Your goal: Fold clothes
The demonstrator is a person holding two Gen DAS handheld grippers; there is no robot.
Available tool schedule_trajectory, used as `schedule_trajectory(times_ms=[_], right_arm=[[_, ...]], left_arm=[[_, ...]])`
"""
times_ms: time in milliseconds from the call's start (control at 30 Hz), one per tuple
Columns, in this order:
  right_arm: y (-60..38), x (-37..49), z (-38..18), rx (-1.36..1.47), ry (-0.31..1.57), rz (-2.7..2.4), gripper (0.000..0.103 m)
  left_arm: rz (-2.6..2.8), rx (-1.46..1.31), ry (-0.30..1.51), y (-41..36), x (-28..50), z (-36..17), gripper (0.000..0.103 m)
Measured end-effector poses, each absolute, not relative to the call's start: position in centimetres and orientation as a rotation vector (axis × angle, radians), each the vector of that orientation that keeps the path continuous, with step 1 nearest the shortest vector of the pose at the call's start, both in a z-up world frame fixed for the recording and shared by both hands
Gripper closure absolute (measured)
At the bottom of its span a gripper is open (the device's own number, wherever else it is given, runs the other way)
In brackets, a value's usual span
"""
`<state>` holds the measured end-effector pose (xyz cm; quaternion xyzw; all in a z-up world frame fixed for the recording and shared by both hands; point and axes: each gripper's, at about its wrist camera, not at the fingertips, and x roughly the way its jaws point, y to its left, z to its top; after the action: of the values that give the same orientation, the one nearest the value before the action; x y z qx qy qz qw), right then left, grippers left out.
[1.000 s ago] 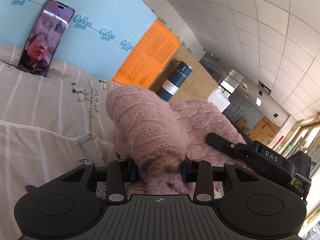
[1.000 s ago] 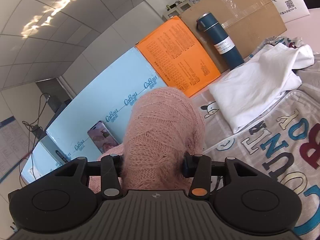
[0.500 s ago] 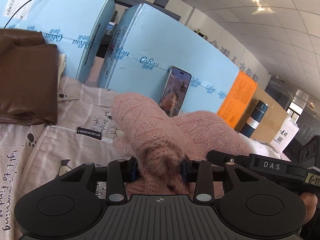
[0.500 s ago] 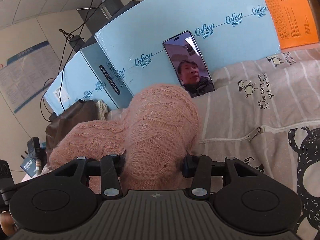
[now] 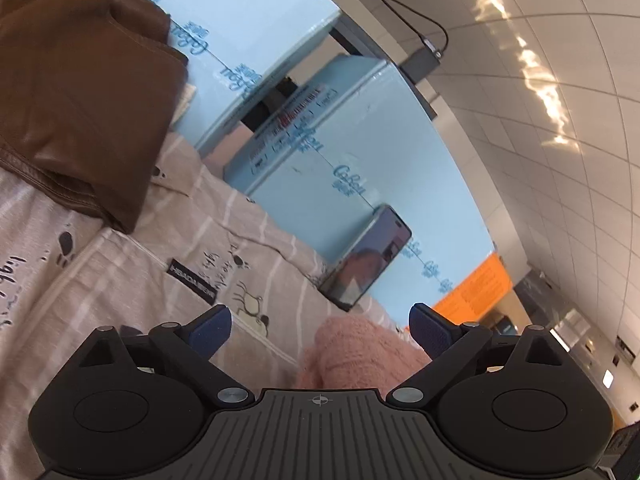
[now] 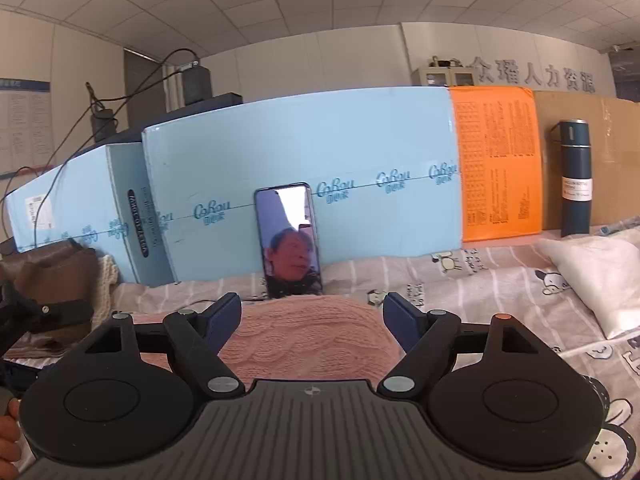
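A pink cable-knit sweater [image 6: 308, 340] lies flat on the striped cartoon-print bedsheet [image 6: 480, 288]. In the right wrist view it spreads between and below the blue pads, which do not press it. My right gripper [image 6: 312, 320] has its jaws opening wide. In the left wrist view a rounded edge of the pink sweater [image 5: 356, 352] lies low between the fingers, free of both pads. My left gripper [image 5: 320, 330] is also opening, nothing gripped, above the bedsheet [image 5: 120, 280].
A phone [image 6: 289, 240] leans on long light-blue boxes [image 6: 320, 152] at the back. Beside them stand an orange sheet [image 6: 498, 164] and a dark blue flask [image 6: 575, 178]. Folded brown leather clothing [image 5: 80, 92] lies at the left, white cloth [image 6: 600, 272] at the right.
Both grippers let go of the pink sweater and their jaws spread wide. The bunched sweater dropped flat onto the bed. Both views swung and rolled towards the blue boxes.
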<state>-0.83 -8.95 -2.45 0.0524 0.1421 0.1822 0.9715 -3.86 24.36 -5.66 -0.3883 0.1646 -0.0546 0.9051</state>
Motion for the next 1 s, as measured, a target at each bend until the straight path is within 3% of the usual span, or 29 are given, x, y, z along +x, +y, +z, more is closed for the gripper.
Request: schedule_trajectory(times_ms=[33,333,433,500,567,633,1000], right_arm=[[-8.0,-0.9,-2.4,0.093,0.306,0.424,0.016],[0.1,-0.5,-4.8,-0.077,0.495,0.655,0.013],[0.3,0.5,-5.8,-0.089,0.526,0.596,0.023],[-0.5,0.7,-5.8,-0.067,0.515,0.580,0.039],[-1.4,0.8,-5.6,-0.041,0.499,0.567,0.065],[-2.3,0.8,-5.4,-0.008,0.480,0.560,0.074],[-7.9,-1.2,-2.4,0.178,0.287,0.567,0.079]], left_arm=[[-0.073,-0.825,0.344,25.1,-4.0,-5.8,0.006],[-0.097,-1.021,0.462,27.6,-2.8,-7.9,0.006],[-0.117,-1.009,0.474,27.3,-2.9,-7.9,0.006],[-0.134,-1.003,0.476,27.1,-3.0,-8.0,0.006],[-0.168,-0.997,0.479,26.8,-2.8,-8.1,0.006],[-0.211,-0.982,0.482,26.3,-2.5,-8.1,0.006],[-0.269,-0.595,0.589,19.3,-0.6,-7.5,0.007]])
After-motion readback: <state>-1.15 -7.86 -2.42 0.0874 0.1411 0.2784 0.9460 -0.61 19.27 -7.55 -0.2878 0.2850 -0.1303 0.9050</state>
